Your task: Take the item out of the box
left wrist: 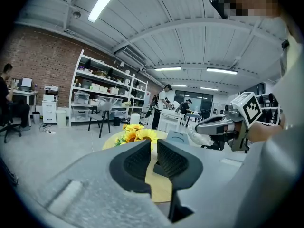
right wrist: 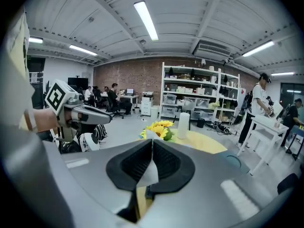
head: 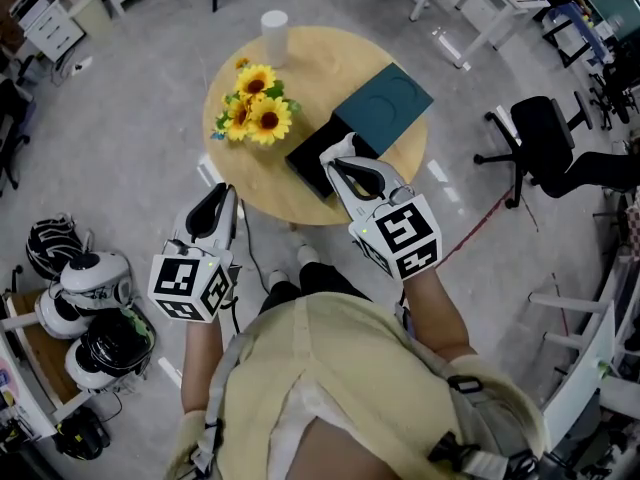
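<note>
- Right gripper [right wrist: 152,145]: jaws pressed together on a thin white item [right wrist: 148,171], which hangs from the pads.
- The item is held over the near end of the dark box [head: 308,164] on the round table [head: 300,58].
- Left gripper [left wrist: 153,146]: jaws a narrow slit apart, nothing between them, off the table's near-left edge.
- Teal lid [head: 385,103] lies against the box.

Pale wood round surface [head: 330,63], yellow sunflowers [head: 255,103] with dark centres and green leaves, dark teal square box lid [head: 385,103], black box base [head: 305,163], white cylinder [head: 274,23]. The left hand-held gripper [head: 217,200] and right hand-held gripper [head: 338,156] are grey, with black pads [right wrist: 130,163] and black-and-white marker cubes [head: 190,286], plus a thin white sheet [right wrist: 146,174].
</note>
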The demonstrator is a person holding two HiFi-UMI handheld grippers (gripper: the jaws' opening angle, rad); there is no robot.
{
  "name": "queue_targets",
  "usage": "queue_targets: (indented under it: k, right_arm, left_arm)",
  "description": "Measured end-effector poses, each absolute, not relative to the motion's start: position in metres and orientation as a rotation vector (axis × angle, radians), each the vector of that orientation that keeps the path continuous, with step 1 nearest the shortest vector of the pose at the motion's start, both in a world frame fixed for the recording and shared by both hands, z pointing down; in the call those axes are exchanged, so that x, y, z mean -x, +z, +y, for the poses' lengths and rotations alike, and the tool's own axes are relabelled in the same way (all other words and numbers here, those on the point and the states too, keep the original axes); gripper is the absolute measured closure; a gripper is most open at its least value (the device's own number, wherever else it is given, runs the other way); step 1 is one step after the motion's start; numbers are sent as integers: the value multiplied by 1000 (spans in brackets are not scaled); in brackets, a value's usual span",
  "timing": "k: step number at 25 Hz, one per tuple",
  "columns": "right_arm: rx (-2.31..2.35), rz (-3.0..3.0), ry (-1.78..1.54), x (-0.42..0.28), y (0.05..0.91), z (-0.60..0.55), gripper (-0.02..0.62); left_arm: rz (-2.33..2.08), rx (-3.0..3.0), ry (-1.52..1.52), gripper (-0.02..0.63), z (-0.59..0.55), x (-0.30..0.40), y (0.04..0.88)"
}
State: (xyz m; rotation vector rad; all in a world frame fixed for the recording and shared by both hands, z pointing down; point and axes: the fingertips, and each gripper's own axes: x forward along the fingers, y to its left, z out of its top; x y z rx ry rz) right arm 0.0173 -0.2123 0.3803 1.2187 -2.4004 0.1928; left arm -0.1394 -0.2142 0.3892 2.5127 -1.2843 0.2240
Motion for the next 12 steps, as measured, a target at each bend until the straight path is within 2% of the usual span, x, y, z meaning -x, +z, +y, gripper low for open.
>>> queue_targets:
  k: [3, 5, 12]
  right_arm:
    - [-1221, -2420, 210, -17, 377, -213, 581]
    - [-1217, -2438, 230, -17, 376, -214, 583]
    - [-1208, -2448, 248, -17, 378, -215, 583]
  left_arm:
    - [-1285, -2517, 224, 569, -216, 139, 386]
    - [-1299, -2514, 225, 604, -216, 141, 385]
    - [-1311, -2504, 232, 606, -216, 143, 387]
